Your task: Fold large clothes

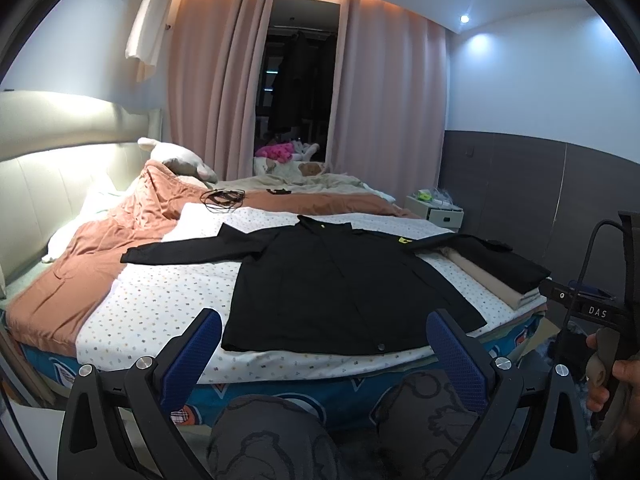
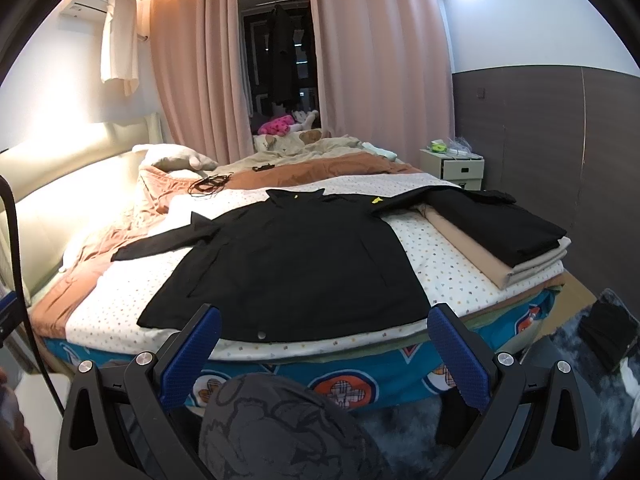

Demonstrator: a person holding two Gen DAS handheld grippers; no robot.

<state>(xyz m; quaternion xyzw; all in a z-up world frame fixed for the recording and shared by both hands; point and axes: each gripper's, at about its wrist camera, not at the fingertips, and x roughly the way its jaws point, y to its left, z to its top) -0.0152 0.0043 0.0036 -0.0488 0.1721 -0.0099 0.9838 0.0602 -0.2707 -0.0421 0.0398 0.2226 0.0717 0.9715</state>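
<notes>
A large black long-sleeved garment (image 1: 336,288) lies spread flat on the spotted white sheet (image 1: 160,304) of the bed, collar far, hem near, both sleeves stretched out sideways. It also shows in the right wrist view (image 2: 288,268). My left gripper (image 1: 324,340) is open and empty, held back from the bed's near edge in front of the hem. My right gripper (image 2: 324,336) is open and empty, also short of the hem. The right gripper's body (image 1: 592,312) shows at the right edge of the left wrist view.
A stack of folded clothes, black on beige (image 2: 504,236), sits at the bed's right side. An orange-brown quilt (image 1: 120,224), a pillow (image 1: 180,156) and black cables (image 1: 222,198) lie at the left and far side. A nightstand (image 2: 454,164) stands beyond. The person's knees (image 1: 272,436) are below.
</notes>
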